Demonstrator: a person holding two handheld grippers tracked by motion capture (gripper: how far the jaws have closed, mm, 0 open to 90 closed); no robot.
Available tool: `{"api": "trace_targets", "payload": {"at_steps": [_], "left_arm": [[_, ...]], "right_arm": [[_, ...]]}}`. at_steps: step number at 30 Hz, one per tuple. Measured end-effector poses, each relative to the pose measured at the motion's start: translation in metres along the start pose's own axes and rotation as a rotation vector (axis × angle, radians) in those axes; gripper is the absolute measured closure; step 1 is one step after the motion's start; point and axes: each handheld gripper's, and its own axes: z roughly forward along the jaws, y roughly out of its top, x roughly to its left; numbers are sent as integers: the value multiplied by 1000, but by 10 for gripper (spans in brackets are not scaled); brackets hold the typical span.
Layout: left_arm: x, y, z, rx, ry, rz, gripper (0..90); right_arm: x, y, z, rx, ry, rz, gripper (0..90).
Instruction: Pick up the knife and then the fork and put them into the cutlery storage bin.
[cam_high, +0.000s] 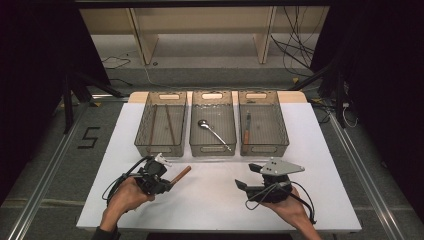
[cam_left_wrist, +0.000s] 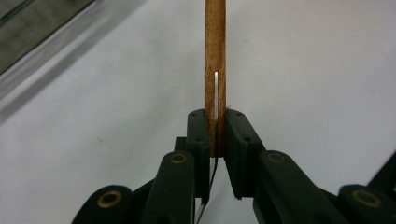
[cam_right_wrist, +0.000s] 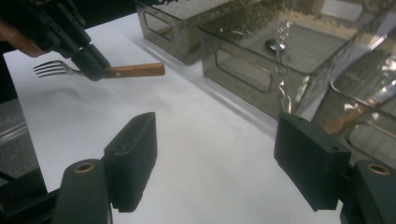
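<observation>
A fork with a wooden handle (cam_high: 181, 174) is held off the white table, and my left gripper (cam_high: 170, 184) is shut on it where handle meets metal. In the left gripper view the handle (cam_left_wrist: 215, 46) runs straight up from between the pads of the left gripper (cam_left_wrist: 216, 135). In the right gripper view the fork (cam_right_wrist: 135, 70) lies level in the air, tines pointing left. My right gripper (cam_high: 246, 176) stands open at the front right, and nothing lies between the jaws of the right gripper (cam_right_wrist: 219, 158).
Three clear grey bins stand in a row at the back. The left bin (cam_high: 160, 149) holds brown sticks, the middle bin (cam_high: 212, 149) a spoon (cam_high: 212, 131), the right bin (cam_high: 264, 148) a wooden-handled utensil (cam_high: 247, 127). White tabletop (cam_high: 210, 200) lies between the grippers.
</observation>
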Motion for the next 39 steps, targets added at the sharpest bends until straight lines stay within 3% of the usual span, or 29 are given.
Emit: {"api": "trace_targets", "payload": {"at_steps": [10,13,19,24,37,39], "left_arm": [[-23,17,6,0,-72,80,805],[-26,22,8,13,-85,107,805],[-31,32,9,-4,-98,111,805],[-33,32,8,-6,-105,118,805],[-49,35,5,-8,-123,170,805],[-52,36,6,-1,-130,179,805]], "right_arm": [[28,4,10,-6,11,-139,305],[36,3,13,-6,-7,-223,306],[53,0,19,0,-44,-365,305],[62,-3,27,26,-92,-459,303],[90,-14,48,68,-179,-768,310],[94,-16,50,70,-209,-813,318]]}}
